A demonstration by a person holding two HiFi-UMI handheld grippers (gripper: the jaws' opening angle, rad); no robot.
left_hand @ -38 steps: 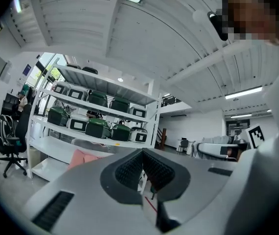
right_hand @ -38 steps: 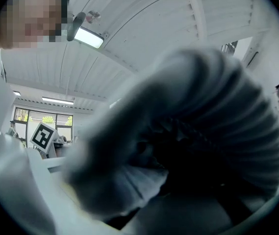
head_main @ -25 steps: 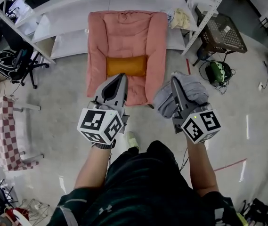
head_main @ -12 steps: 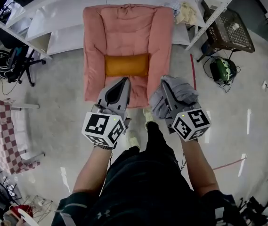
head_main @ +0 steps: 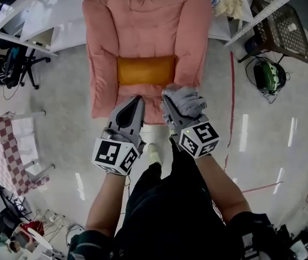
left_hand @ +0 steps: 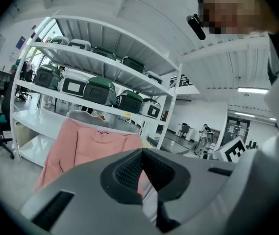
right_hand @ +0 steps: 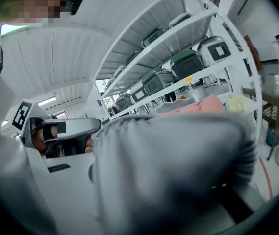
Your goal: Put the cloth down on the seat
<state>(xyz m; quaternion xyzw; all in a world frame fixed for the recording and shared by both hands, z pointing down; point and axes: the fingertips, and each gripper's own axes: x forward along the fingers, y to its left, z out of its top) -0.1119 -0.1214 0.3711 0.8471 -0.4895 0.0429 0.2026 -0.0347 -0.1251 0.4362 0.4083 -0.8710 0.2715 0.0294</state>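
Grey cloth (head_main: 189, 99) bunched, at pink seat (head_main: 143, 31) front edge.

No legible text, brand or number anywhere. Marker cubes (head_main: 113, 155) (head_main: 198, 140): black-and-white square patterns only. Yellow tag (left_hand: 128, 114) on shelf (left_hand: 75, 100) edge: unreadable.

One cloth (head_main: 189, 99), one seat (head_main: 143, 31), one cushion (head_main: 145, 70).

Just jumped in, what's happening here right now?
A person stands facing a pink armchair with a tool in each hand. The right tool is clamped on a bunched grey cloth, held at the chair's front edge, short of the orange seat cushion. The left tool is shut and empty beside it.
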